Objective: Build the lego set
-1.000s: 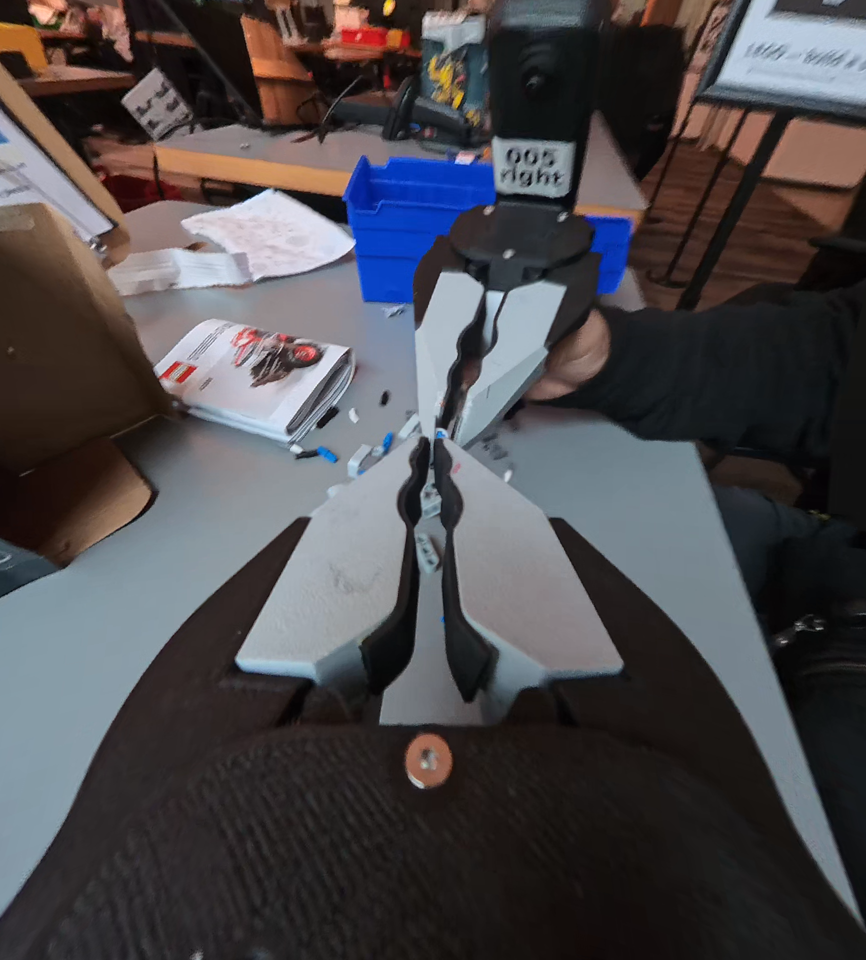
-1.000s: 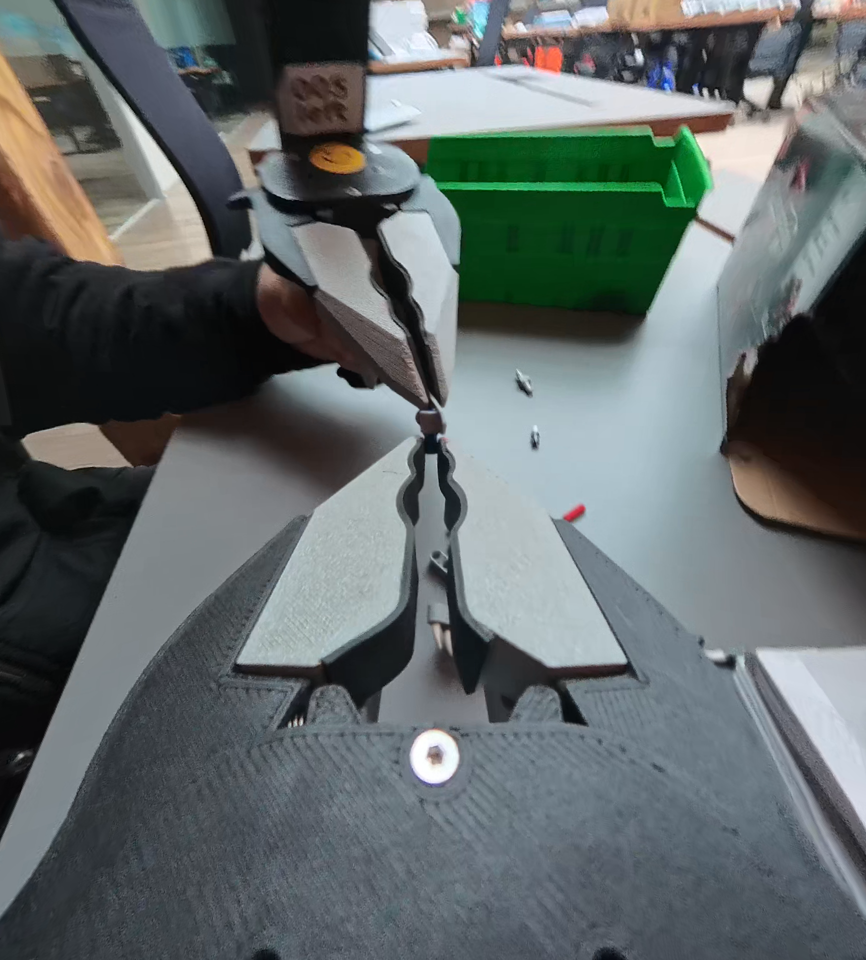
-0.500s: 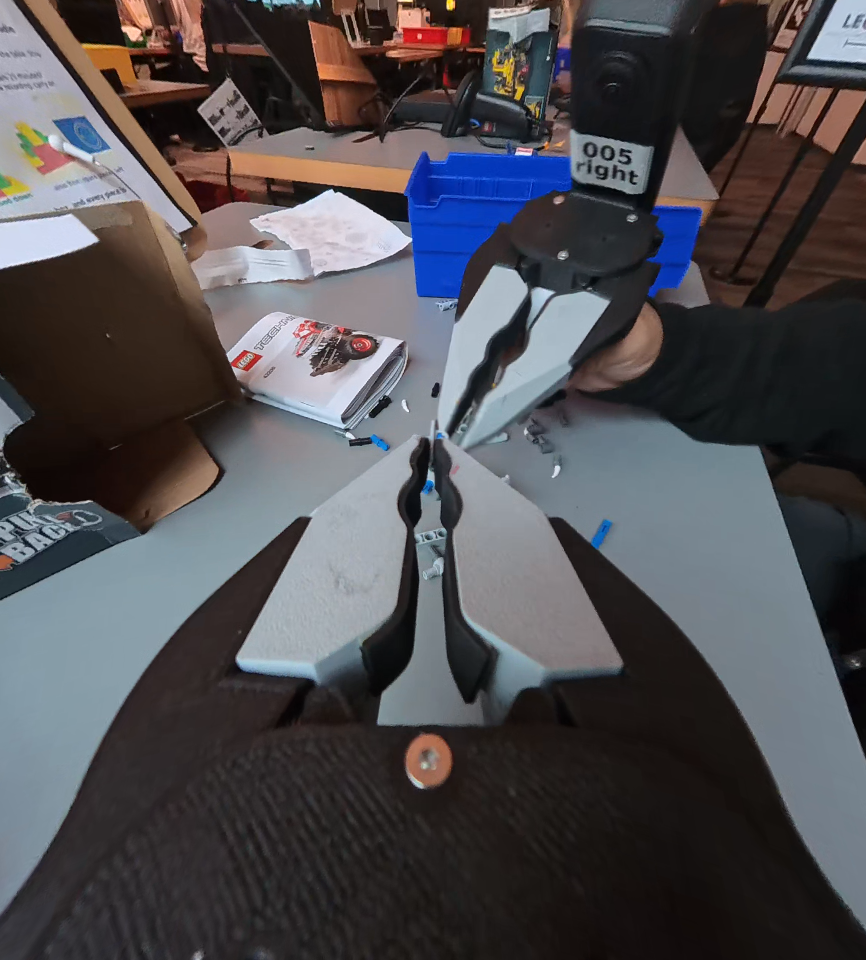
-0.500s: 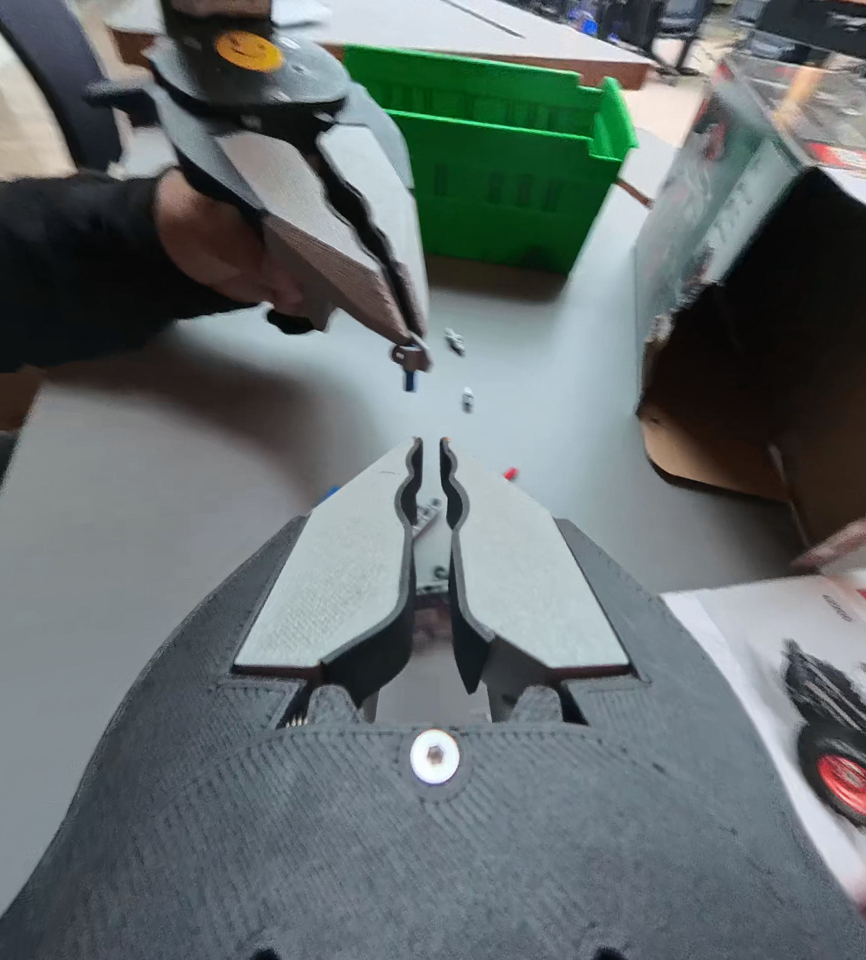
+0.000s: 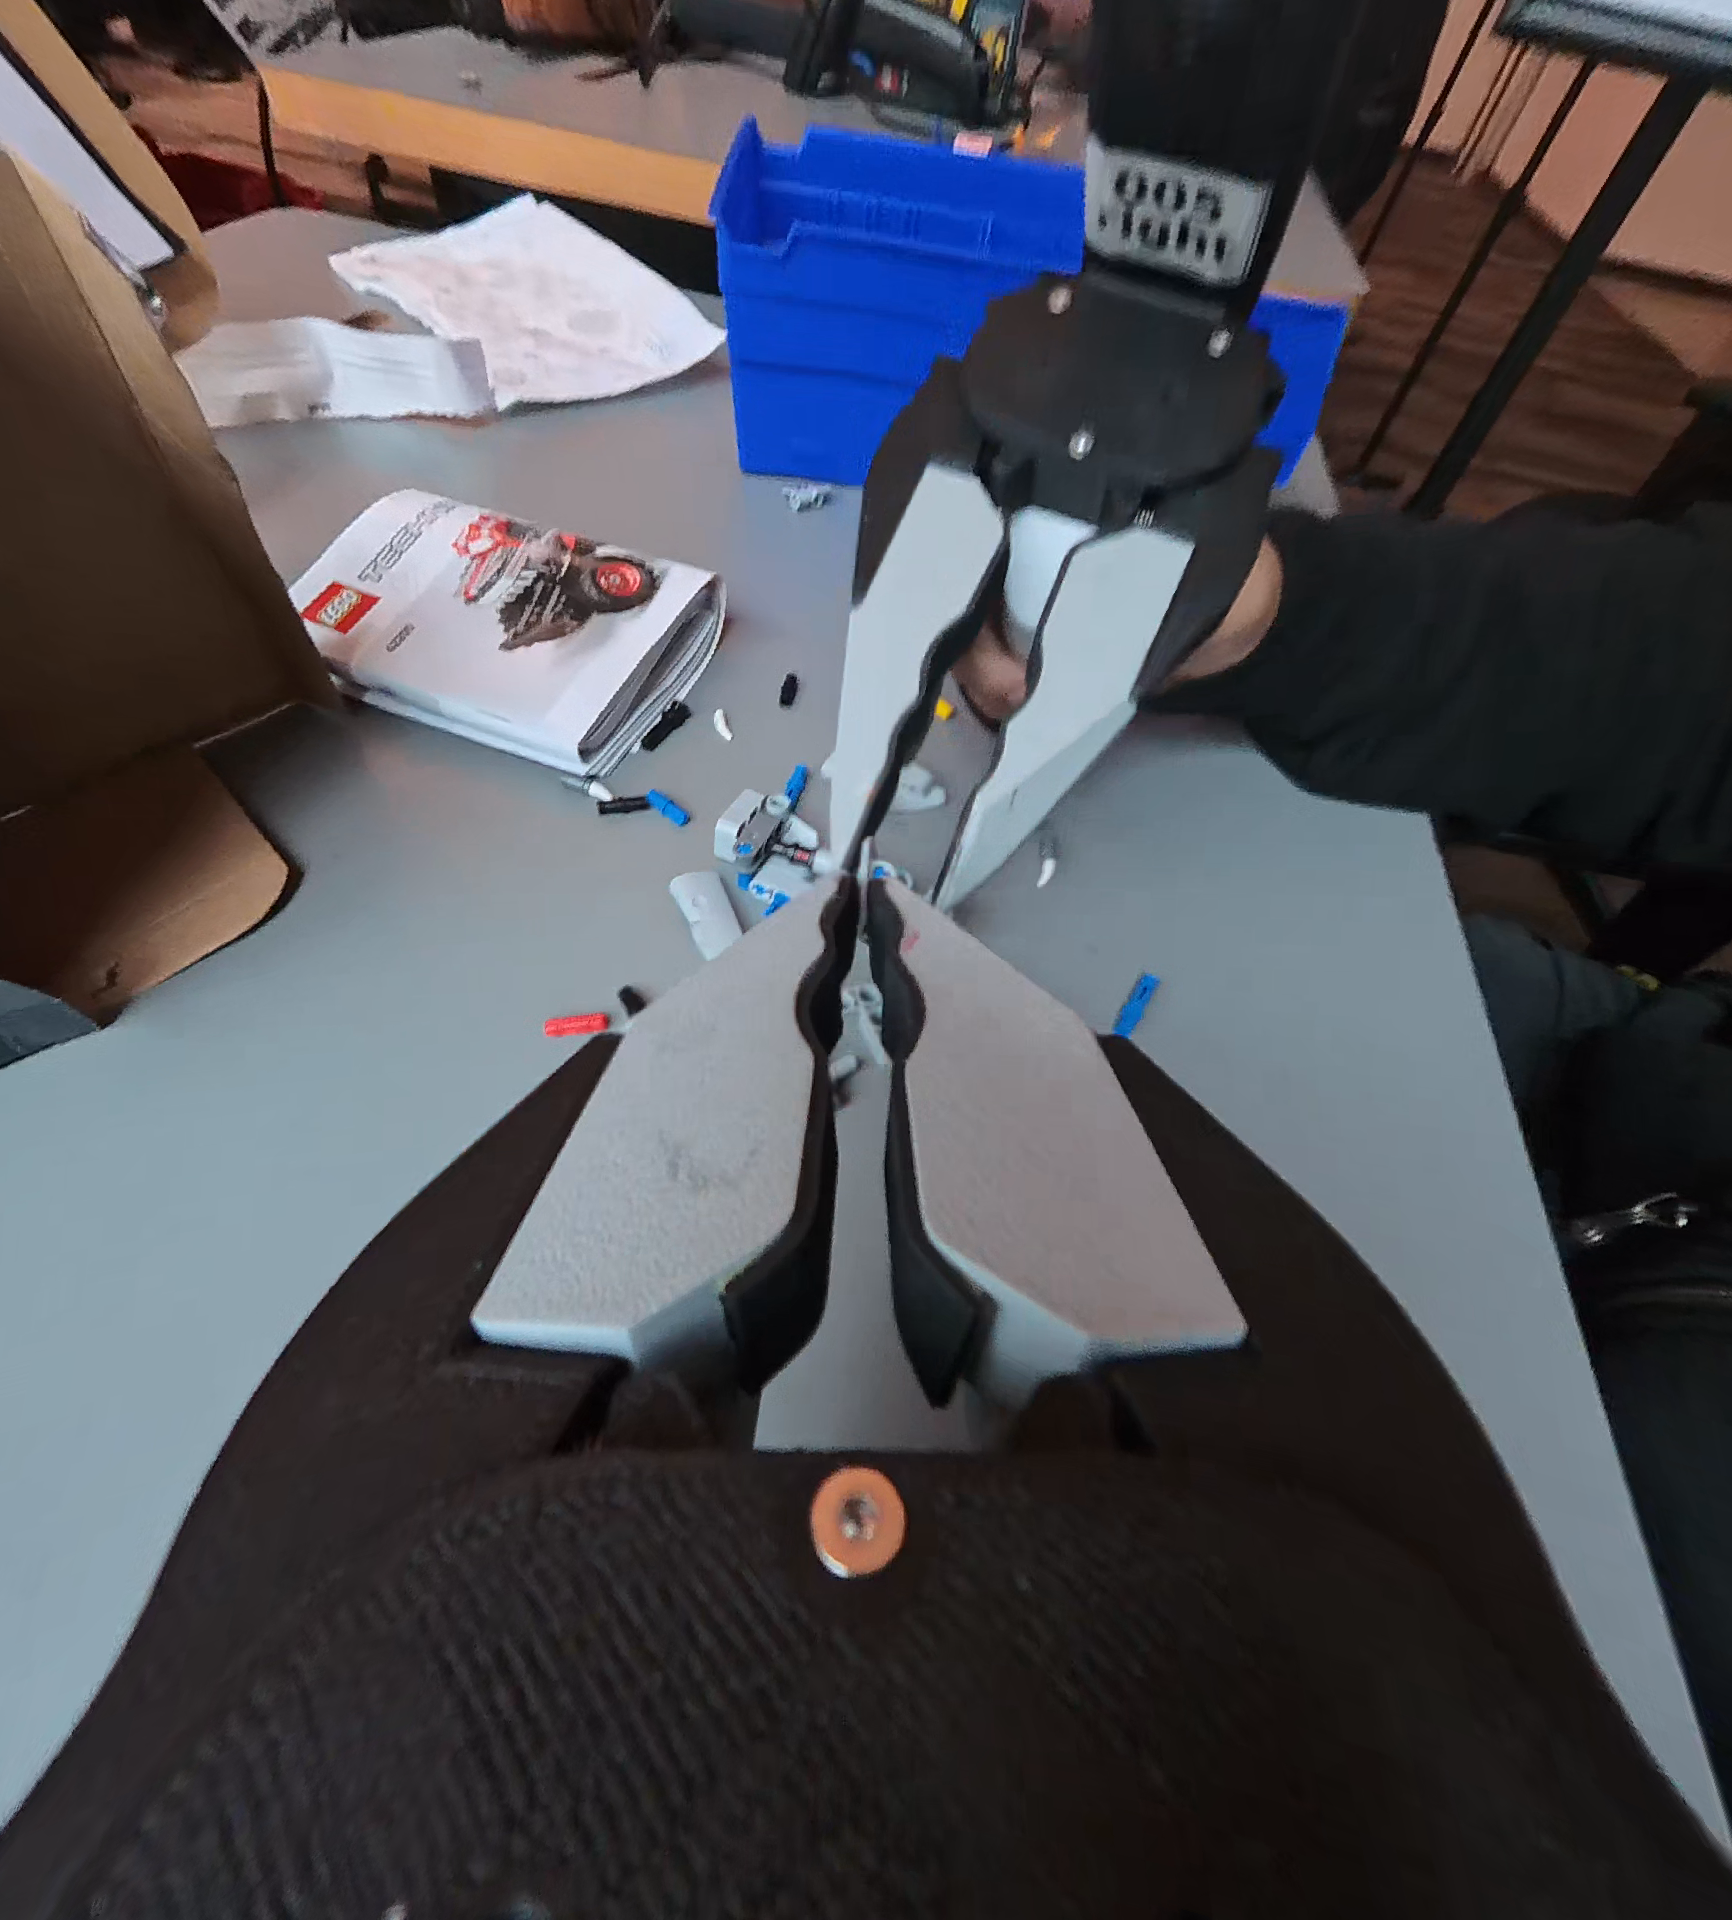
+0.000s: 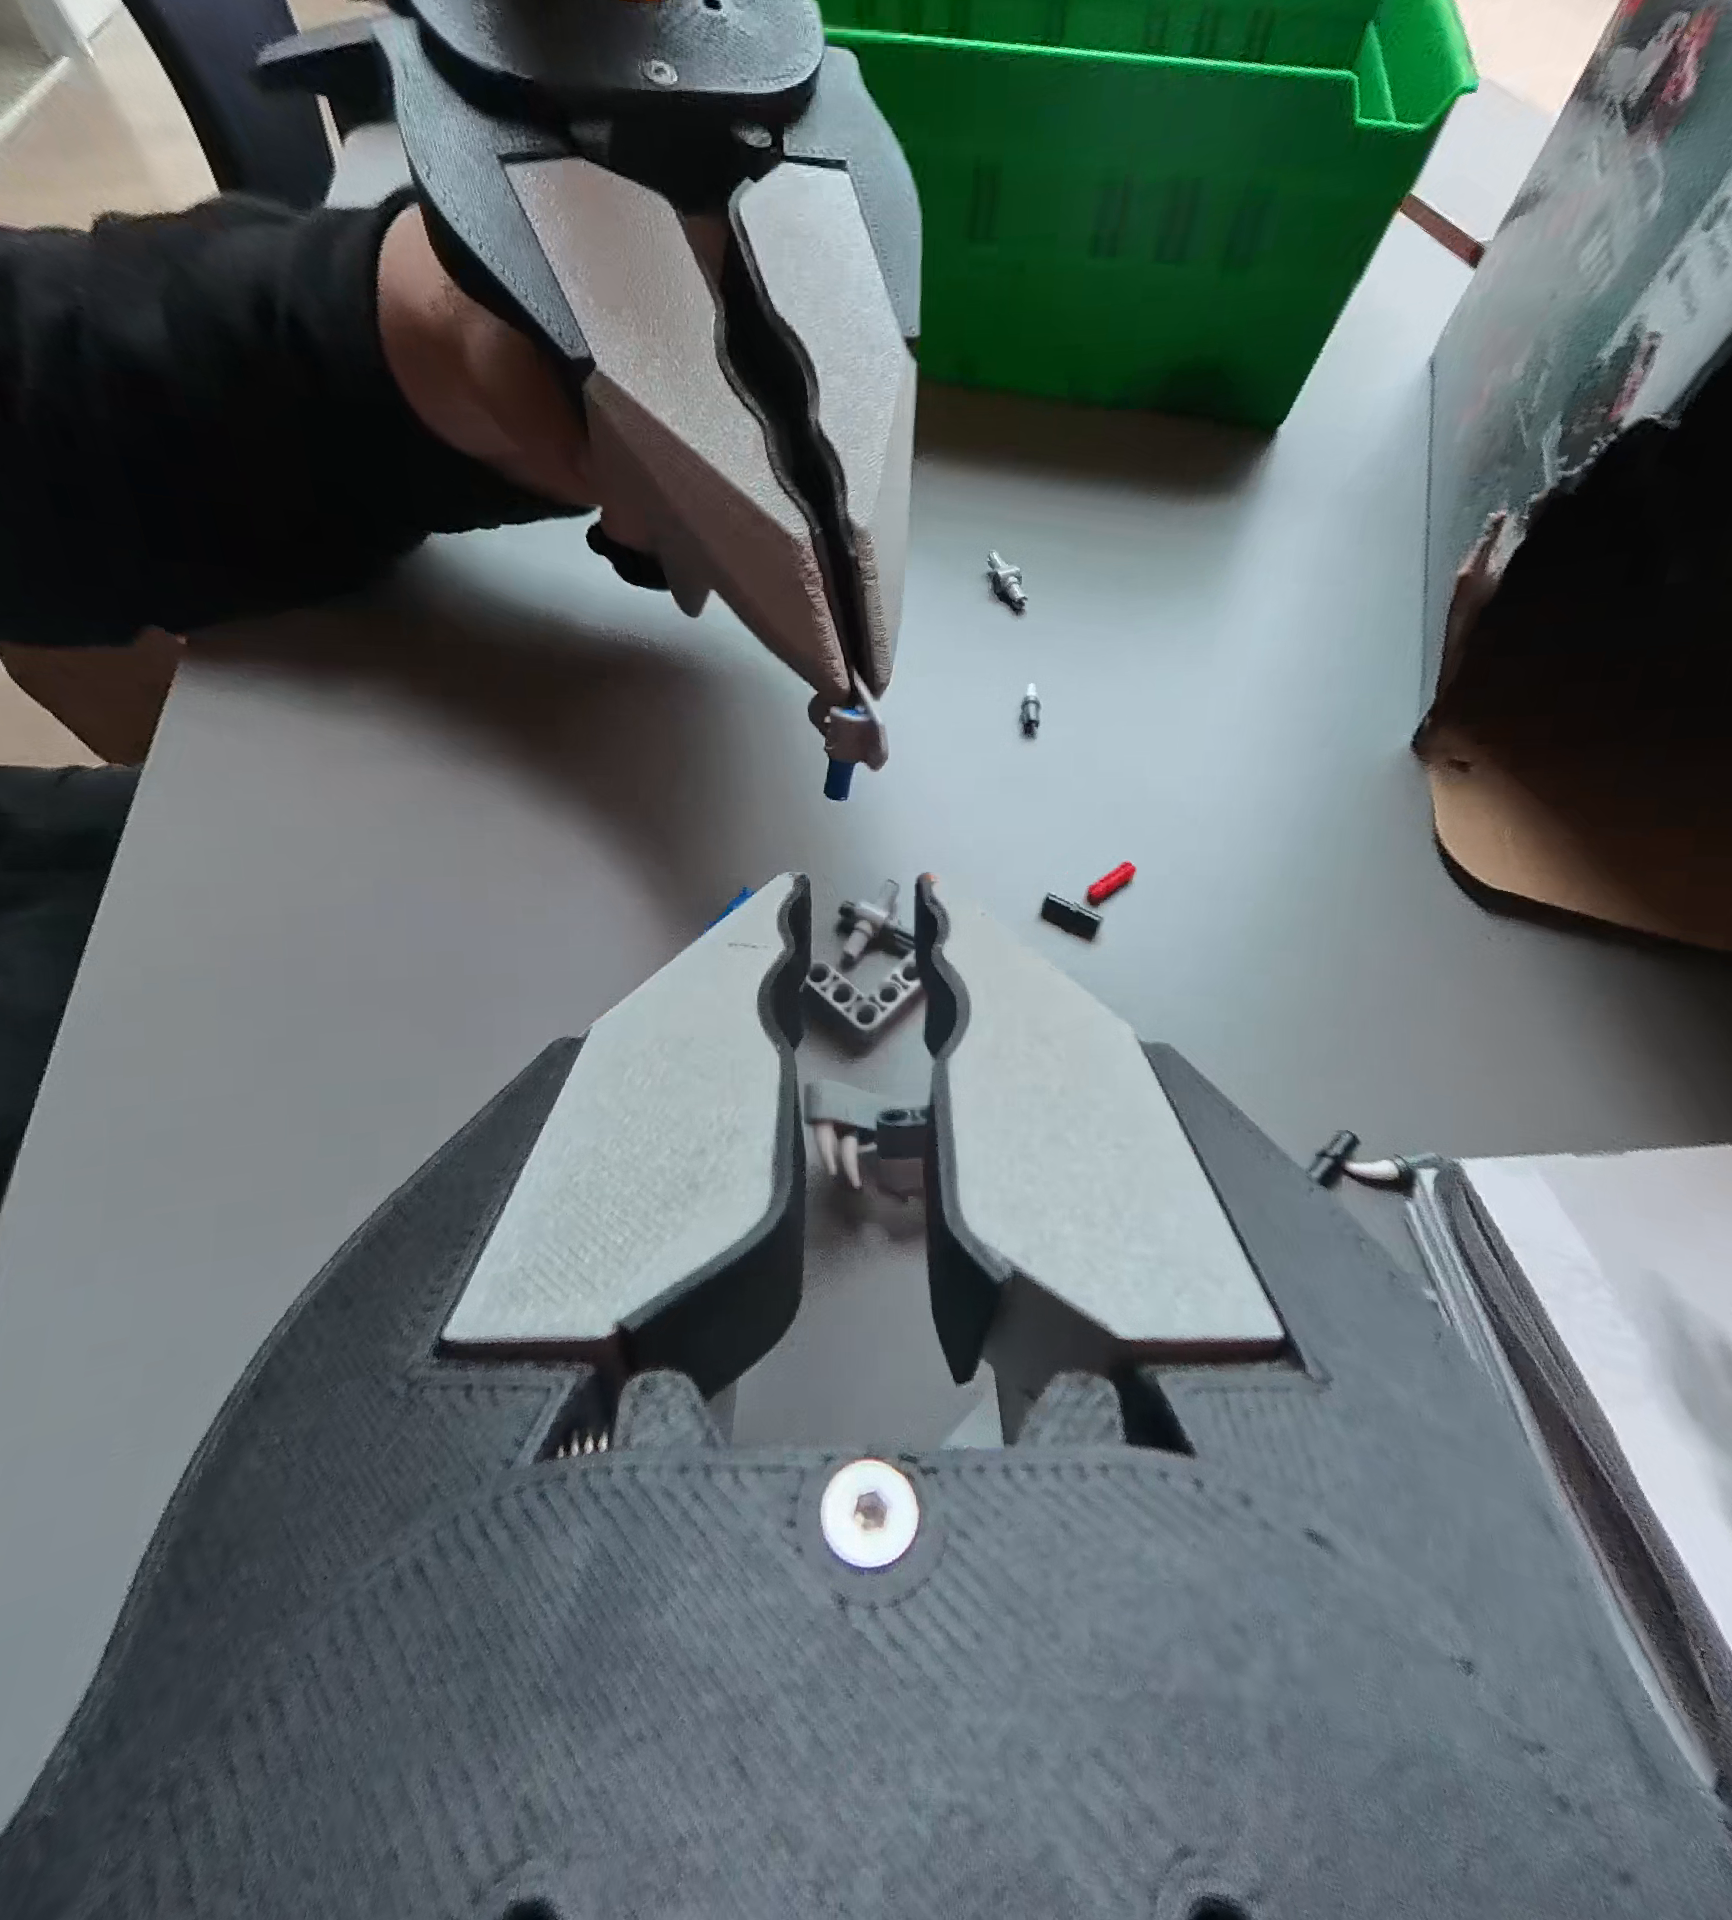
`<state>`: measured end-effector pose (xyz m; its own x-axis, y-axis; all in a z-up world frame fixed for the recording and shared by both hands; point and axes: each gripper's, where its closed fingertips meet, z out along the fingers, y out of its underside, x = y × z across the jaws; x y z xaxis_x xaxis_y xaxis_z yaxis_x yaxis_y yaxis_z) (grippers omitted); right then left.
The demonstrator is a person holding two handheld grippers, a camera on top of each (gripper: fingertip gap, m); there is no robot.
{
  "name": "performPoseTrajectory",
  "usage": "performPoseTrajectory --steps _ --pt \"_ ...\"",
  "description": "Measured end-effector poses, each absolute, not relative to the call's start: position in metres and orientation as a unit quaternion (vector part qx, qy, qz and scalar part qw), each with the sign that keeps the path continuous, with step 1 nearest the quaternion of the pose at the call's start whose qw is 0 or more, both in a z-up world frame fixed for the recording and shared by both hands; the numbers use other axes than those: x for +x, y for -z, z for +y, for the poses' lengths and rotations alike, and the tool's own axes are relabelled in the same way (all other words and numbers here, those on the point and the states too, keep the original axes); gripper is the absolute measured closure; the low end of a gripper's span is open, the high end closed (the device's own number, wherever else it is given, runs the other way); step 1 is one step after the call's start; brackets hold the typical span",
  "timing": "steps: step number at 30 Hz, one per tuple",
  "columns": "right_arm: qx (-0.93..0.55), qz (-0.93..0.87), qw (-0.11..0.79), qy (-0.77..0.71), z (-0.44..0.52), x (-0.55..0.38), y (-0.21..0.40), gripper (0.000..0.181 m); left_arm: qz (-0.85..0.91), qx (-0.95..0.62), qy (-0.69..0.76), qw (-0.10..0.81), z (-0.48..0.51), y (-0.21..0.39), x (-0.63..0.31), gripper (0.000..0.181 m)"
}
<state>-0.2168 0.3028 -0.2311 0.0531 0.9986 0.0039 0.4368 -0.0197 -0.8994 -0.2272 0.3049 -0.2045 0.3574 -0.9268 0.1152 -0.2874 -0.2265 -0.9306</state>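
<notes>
My left gripper [image 5: 854,896] is shut on a small grey connector [image 6: 854,736] with a blue pin [image 6: 838,779] sticking out of its underside, held above the table. In the right wrist view the left gripper [image 6: 857,698] comes in from the upper left. My right gripper [image 6: 862,888] is open and empty, low over loose parts: a grey square frame piece [image 6: 862,1000], a grey axle pin [image 6: 872,914] and a grey piece with white teeth [image 6: 857,1135]. In the left wrist view the right gripper [image 5: 898,873] stands tip to tip with mine, jaws apart.
On the grey table [image 5: 218,1143] lie an instruction booklet [image 5: 509,613], a blue bin [image 5: 893,301], an open cardboard box [image 5: 62,520] and scattered pins [image 5: 576,1025]. The right wrist view shows a green bin [image 6: 1132,208], a red pin [image 6: 1111,883] and a black pin [image 6: 1070,916].
My right gripper was shut tip to tip against the left one; it has opened, pulled back and dropped lower. The blue pin stays in the grey connector held by the left.
</notes>
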Motion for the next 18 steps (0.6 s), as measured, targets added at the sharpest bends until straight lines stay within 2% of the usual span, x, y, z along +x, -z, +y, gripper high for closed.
performPoseTrajectory --steps 1,12,18 --pt "-0.615 -0.582 0.388 -0.365 0.302 -0.220 0.230 0.166 0.431 -0.689 0.370 0.449 0.305 0.200 -0.227 0.181" --pt "-0.581 -0.507 0.418 -0.480 0.296 -0.230 0.188 0.169 0.393 -0.637 0.453 0.485 0.298 0.169 -0.217 0.181" --pt "-0.562 -0.491 0.425 -0.513 0.294 -0.225 0.176 0.180 0.374 -0.630 0.465 0.496 0.300 0.164 -0.218 0.181"
